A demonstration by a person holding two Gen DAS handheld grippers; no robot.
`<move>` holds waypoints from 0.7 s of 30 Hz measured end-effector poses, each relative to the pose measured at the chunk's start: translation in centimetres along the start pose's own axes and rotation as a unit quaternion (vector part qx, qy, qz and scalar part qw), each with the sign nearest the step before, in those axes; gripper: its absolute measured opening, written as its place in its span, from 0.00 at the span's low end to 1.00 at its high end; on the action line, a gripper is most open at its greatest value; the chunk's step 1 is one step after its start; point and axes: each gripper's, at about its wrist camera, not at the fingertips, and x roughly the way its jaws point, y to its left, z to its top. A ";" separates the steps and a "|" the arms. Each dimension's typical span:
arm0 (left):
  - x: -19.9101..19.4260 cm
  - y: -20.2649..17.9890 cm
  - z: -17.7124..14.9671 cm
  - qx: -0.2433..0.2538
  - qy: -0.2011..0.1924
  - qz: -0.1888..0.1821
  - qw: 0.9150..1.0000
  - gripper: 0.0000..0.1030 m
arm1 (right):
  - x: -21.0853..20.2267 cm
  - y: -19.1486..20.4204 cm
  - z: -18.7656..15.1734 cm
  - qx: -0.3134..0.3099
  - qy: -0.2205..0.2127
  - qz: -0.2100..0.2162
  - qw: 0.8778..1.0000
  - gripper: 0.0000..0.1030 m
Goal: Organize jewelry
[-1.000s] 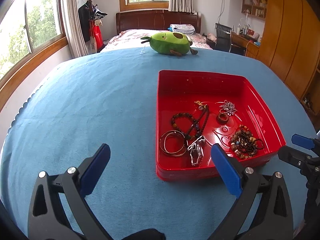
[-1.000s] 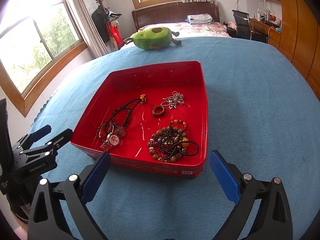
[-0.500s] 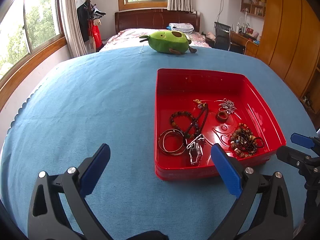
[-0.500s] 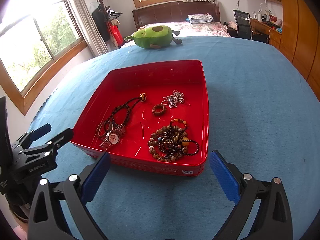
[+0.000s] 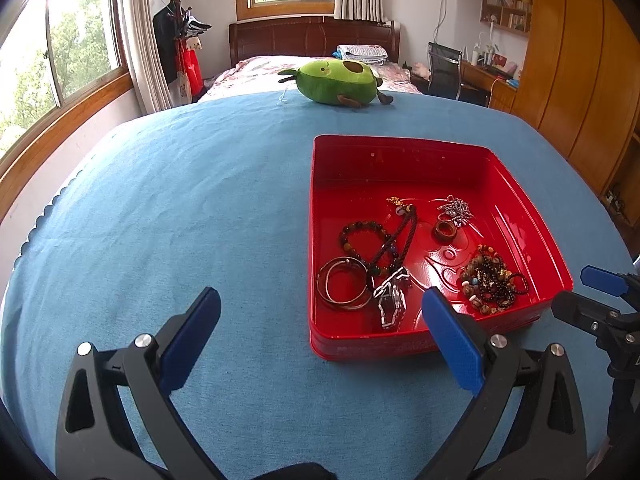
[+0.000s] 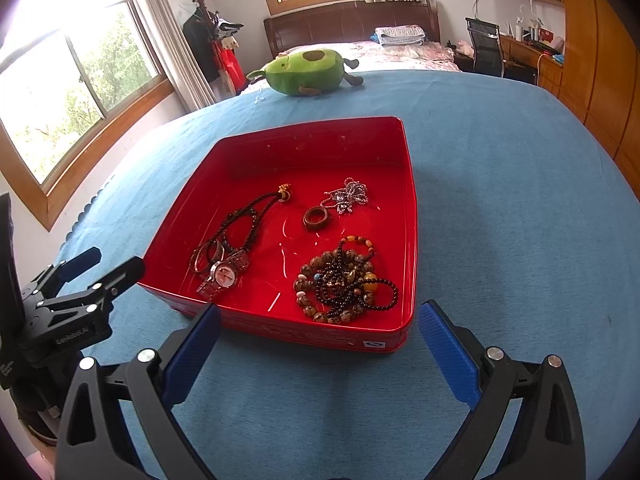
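A red tray (image 5: 400, 148) (image 6: 320, 132) lies on the blue cloth and holds jewelry: a beaded bracelet pile (image 5: 490, 280) (image 6: 344, 280), a silver watch (image 5: 390, 298) (image 6: 222, 274), metal bangles (image 5: 342, 288) (image 6: 206, 256), a dark cord necklace (image 5: 396, 236) (image 6: 248, 216), a brown ring (image 5: 445, 231) (image 6: 316, 218) and a silver chain (image 5: 456, 210) (image 6: 348, 196). My left gripper (image 5: 320, 336) is open and empty, just before the tray's near left corner. My right gripper (image 6: 320, 344) is open and empty, before the tray's near edge.
A green avocado plush (image 5: 338, 82) (image 6: 306, 72) lies at the far edge of the blue cloth (image 5: 180, 200). Behind it stand a bed, a coat rack, a desk with a chair and wooden wardrobes. Windows are at the left.
Both grippers have pulled back and risen slightly, so the tray sits a little farther away. Both stay open. The jewelry has not moved.
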 end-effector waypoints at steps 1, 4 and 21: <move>0.0 0.0 0.0 0.000 0.001 -0.001 1.000 0.97 | 0.0 0.0 0.0 0.000 0.000 0.000 1.000 0.96; 0.2 0.0 0.0 0.001 0.003 -0.001 1.000 0.97 | 0.0 0.0 0.0 0.000 0.000 0.000 1.000 0.96; 0.4 -0.1 0.0 0.005 0.007 0.000 1.000 0.97 | 0.4 -0.2 -0.2 0.000 0.003 0.000 1.000 0.96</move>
